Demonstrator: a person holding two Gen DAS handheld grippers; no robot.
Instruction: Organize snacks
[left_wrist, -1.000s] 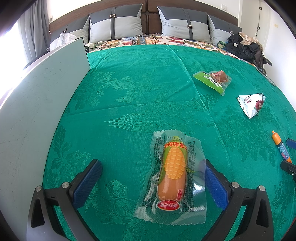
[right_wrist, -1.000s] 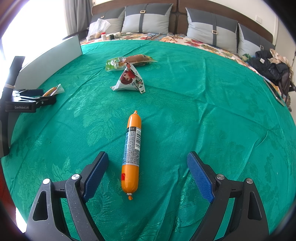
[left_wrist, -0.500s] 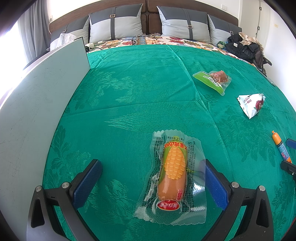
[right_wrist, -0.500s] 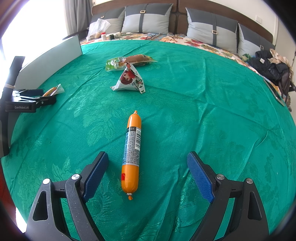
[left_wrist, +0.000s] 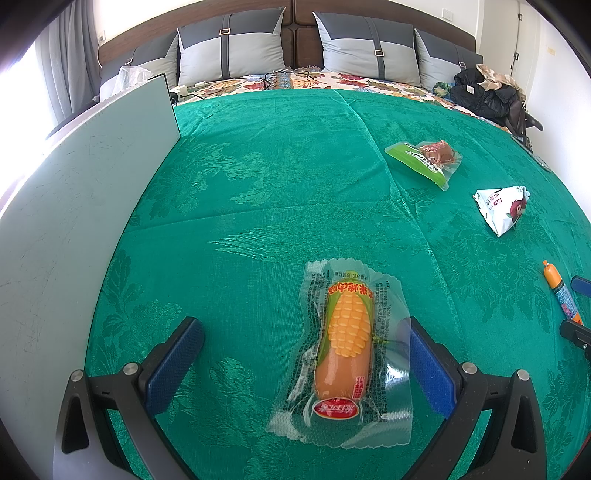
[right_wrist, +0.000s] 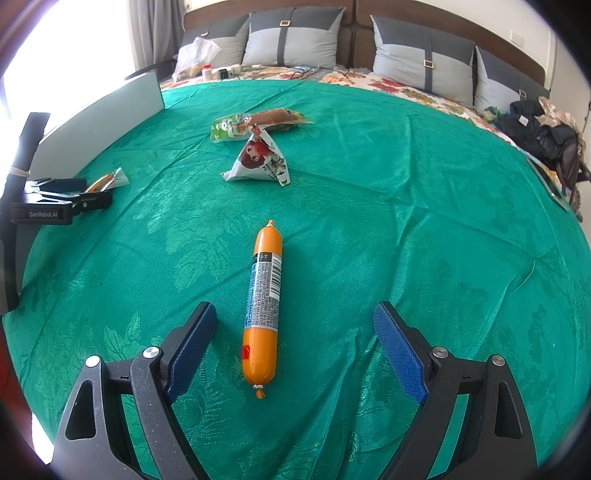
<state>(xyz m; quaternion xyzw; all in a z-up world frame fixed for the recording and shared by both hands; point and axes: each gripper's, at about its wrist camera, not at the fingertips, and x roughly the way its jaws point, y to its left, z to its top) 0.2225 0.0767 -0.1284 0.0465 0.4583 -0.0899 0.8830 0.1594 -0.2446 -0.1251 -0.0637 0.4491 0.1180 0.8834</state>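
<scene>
Four snacks lie loose on the green damask bedspread (left_wrist: 280, 184), so the organizing seems hardly begun; none is gathered yet, and all are left to collect. The left gripper (left_wrist: 306, 358) is released, its blue ribbed pads wide apart around the corn sausage pack (left_wrist: 347, 354), a clear crinkled pouch, the right pad just beside its edge. The right gripper (right_wrist: 295, 339) is released too, with the orange sausage stick (right_wrist: 263, 306), smooth and cylindrical, lying between its fingers, nearer the left one. Farther away stand the white triangular packet (right_wrist: 260, 160) and, behind it, the flat green vacuum pack (right_wrist: 255, 122). A pale board (left_wrist: 81, 206) stands at the left edge.
</scene>
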